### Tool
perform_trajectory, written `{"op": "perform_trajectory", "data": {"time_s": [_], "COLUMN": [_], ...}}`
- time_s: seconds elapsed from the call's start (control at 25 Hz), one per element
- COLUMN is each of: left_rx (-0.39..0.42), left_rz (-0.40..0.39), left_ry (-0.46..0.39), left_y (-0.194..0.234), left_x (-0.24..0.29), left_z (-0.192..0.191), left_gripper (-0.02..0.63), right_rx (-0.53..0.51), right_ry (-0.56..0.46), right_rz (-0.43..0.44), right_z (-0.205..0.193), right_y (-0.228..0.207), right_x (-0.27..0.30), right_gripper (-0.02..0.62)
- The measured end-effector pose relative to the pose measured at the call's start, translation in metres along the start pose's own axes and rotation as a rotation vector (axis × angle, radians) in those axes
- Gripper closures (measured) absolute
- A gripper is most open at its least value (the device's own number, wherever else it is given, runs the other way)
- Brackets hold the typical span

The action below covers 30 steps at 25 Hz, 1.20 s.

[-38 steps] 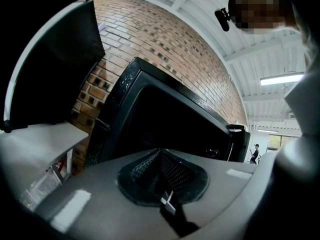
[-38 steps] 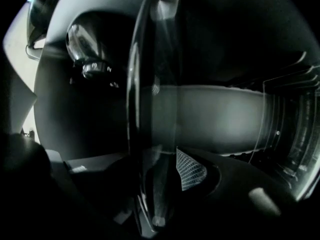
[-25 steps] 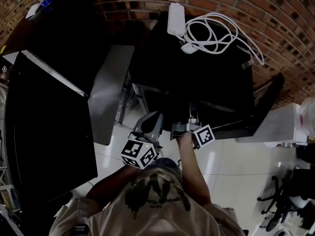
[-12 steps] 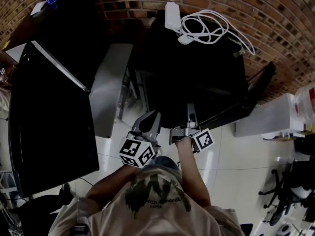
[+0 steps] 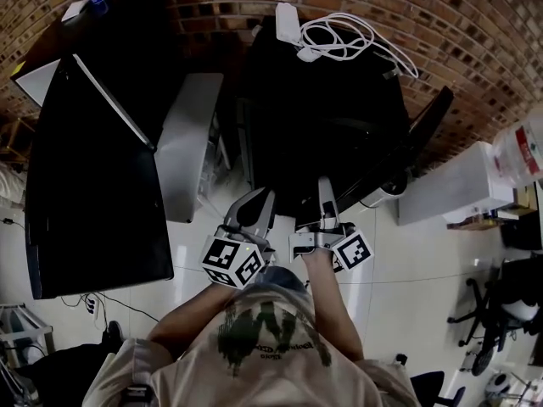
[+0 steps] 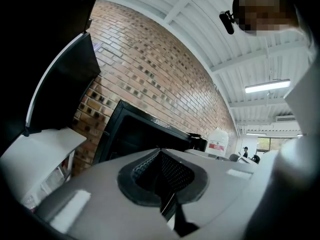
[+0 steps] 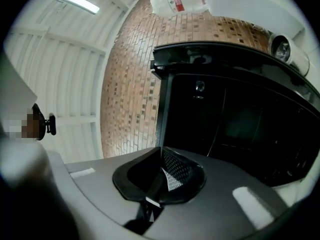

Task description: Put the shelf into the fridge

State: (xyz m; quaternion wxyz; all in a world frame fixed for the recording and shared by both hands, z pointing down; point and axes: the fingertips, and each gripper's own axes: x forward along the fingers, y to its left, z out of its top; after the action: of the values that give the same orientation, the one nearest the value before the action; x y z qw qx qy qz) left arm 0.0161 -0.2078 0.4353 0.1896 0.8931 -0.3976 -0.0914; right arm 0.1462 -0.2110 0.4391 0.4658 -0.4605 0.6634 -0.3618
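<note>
The black fridge (image 5: pixel 331 117) stands against the brick wall, and its dark inside (image 7: pixel 240 124) faces the right gripper view. A thin black door (image 5: pixel 420 138) hangs open at its right. No shelf can be made out in any view. My left gripper (image 5: pixel 254 203) is held just before the fridge's lower front, with its jaws shut and empty (image 6: pixel 161 156). My right gripper (image 5: pixel 325 195) is beside it at the fridge's front edge. Its jaws are closing, and nothing shows between them (image 7: pixel 162 160).
A white cable and adapter (image 5: pixel 339 36) lie on top of the fridge. A large black panel (image 5: pixel 93 168) and a grey panel (image 5: pixel 188 142) stand to the left. A white counter (image 5: pixel 450 189) with a water bottle (image 5: pixel 522 147) is at the right. Pale floor tiles (image 5: pixel 407 287) lie below.
The head view has swung, so the fridge and the left panel sit higher and further left. Both grippers stay at the fridge's front, raised slightly.
</note>
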Motion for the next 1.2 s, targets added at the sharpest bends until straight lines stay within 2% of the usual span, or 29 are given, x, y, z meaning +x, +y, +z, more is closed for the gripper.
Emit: {"op": "perform_trajectory", "data": {"time_s": [0.28, 0.6, 0.92, 1.2], "left_rx": [0.017, 0.038, 0.056, 0.055], "left_rz": [-0.029, -0.064, -0.094, -0.118], "left_ry": [-0.030, -0.061, -0.071, -0.052], "left_y": [-0.026, -0.060, -0.087, -0.101], "left_x": [-0.044, -0.094, -0.138, -0.156], "left_z": [0.008, 0.012, 0.013, 0.013], "left_gripper": [0.609, 0.609, 0.609, 0.609], "right_rx": [-0.123, -0.346, -0.613, -0.827], "right_ry": [0.036, 0.107, 0.171, 0.207], "right_rz": [0.049, 0.090, 0.042, 0.009], "right_z": [-0.018, -0.044, -0.067, -0.074], "right_y": [0.059, 0.128, 0.157, 0.179], "right_x": [-0.041, -0.094, -0.141, -0.158], "right_gripper": [0.591, 0.595, 0.597, 0.597]}}
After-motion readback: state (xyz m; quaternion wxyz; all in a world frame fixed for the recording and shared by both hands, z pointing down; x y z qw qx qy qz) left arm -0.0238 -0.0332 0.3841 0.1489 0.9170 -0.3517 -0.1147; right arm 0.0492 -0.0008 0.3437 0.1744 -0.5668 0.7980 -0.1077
